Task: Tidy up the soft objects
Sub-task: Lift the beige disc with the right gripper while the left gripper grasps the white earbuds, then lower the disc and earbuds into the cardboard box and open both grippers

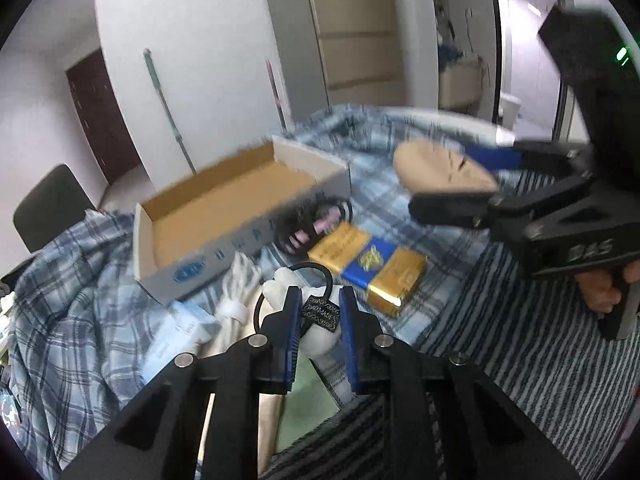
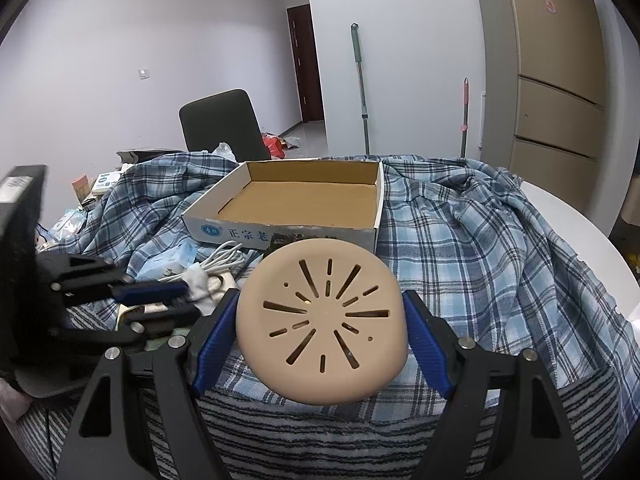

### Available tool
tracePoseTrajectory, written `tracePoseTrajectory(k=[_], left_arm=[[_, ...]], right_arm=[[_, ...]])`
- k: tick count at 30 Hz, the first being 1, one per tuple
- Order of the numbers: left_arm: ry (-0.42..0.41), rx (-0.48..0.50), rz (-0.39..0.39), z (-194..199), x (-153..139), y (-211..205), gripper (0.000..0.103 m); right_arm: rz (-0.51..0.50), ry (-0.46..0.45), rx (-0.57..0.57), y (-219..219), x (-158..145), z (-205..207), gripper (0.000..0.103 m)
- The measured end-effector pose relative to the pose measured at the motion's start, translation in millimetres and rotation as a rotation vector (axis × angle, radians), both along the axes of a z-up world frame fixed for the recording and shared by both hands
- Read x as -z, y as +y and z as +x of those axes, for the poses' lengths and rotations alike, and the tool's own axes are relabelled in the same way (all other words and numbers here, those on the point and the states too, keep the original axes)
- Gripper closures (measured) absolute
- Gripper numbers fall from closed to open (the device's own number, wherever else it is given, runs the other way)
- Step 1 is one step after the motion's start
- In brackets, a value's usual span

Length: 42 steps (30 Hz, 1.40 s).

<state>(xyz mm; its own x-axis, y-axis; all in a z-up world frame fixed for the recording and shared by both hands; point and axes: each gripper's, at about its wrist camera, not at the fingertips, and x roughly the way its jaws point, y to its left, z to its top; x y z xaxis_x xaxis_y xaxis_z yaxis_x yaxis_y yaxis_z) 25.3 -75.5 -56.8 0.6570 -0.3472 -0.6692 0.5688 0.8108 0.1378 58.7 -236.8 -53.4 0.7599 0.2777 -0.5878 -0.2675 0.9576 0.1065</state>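
My right gripper is shut on a round beige silicone pad with slits and holds it above the striped cloth, in front of the open cardboard box. In the left wrist view the pad hangs at the right, above the table. My left gripper is shut on a white plush toy with a black tag and loop. The box lies ahead to the left, with nothing inside.
A plaid blue cloth covers the table, a striped towel lies near me. A gold and blue packet, a dark hair tie with pink parts, white cables and blue packs lie around the box.
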Motion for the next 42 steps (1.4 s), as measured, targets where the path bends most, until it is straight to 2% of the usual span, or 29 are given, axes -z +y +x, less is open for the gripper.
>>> tracePoseTrajectory(k=[4,7,13,19,24,29,32,35,38,42], left_arm=[[-0.105,-0.043,-0.064,-12,-15,13,0.083],[-0.180,-0.106,-0.120,-21,-26,26,0.083],[-0.301,-0.210,-0.226,-35,-43,51,0.083],[-0.351,-0.267,-0.247,-40,-56,66,0.083],[-0.442,-0.297,-0.252,-53,-95,65,0.083],[-0.488,-0.277,-0.263,-46,-142,55,0.083],[-0.548,-0.304,-0.280,-36,-175,46,0.083],[-0.541,-0.326,-0.310,-14,-200,39,0.083],[-0.554,-0.362,-0.337,7,-216,36,0.083],[-0.552,-0.406,-0.371,28,-217,40,0.083]], right_arm=[[0.005,-0.023,0.001,-2,-2,-3,0.025],[0.017,-0.075,0.001,-4,-7,-10,0.025],[0.001,-0.247,0.011,2,-23,-32,0.025],[-0.048,-0.392,0.077,6,-41,-54,0.025],[-0.070,-0.483,0.069,13,-84,-61,0.025],[-0.070,-0.538,0.061,22,-135,-41,0.025],[-0.047,-0.560,0.079,28,-163,-23,0.025],[-0.039,-0.589,0.113,36,-186,0,0.025],[-0.017,-0.599,0.125,39,-198,18,0.025],[0.011,-0.591,0.144,37,-188,34,0.025]])
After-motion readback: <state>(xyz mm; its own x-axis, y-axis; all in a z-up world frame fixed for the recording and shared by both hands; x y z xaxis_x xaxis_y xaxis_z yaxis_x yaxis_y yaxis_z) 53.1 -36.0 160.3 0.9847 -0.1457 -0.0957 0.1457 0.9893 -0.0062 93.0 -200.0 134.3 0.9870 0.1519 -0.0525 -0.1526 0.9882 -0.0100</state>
